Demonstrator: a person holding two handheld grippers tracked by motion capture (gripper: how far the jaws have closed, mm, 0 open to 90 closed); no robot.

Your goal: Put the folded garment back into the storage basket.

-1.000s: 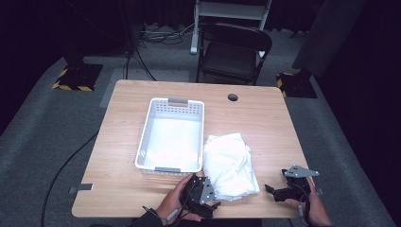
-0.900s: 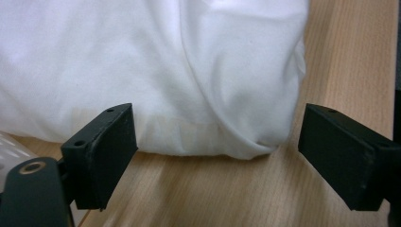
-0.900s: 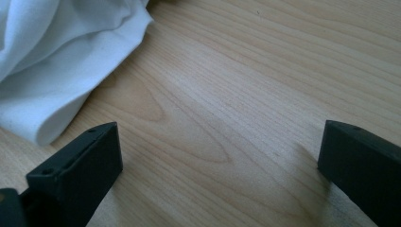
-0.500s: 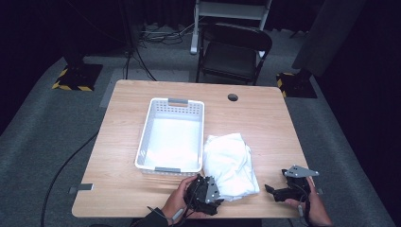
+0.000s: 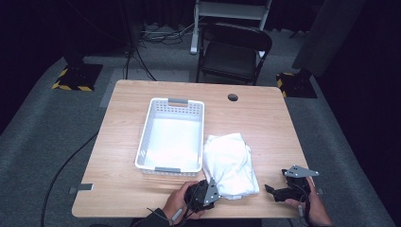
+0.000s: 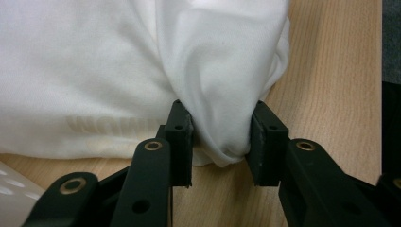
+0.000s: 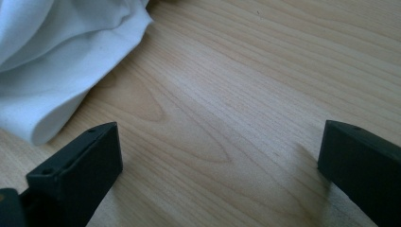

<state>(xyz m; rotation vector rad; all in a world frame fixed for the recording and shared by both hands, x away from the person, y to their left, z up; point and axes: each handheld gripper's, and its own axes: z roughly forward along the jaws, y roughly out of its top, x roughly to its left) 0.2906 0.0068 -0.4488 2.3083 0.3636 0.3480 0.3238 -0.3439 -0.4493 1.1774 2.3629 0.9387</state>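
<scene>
Left tongs (image 6: 220, 142) have just been closing and now pinch a bunched fold of the white T-shirt (image 5: 230, 163) between their pads, at the garment's corner nearest the bench's near edge. Right tongs (image 7: 217, 156) stand wide open over bare wood near the near right corner, holding nothing, with the shirt's hem just off to one side of them. One shirt lies crumpled on the wooden bench (image 5: 265, 118), right of centre toward the near edge, touching or nearly touching the right wall of one white plastic basket (image 5: 142, 153), which sits left of it with nothing inside. By my reading the work is at its beginning: a first grip on the cloth is made, the shirt is not yet lifted, and if it is bound for the basket, the whole carry is left. Beyond the far edge stands one folding chair (image 5: 234, 54).
</scene>
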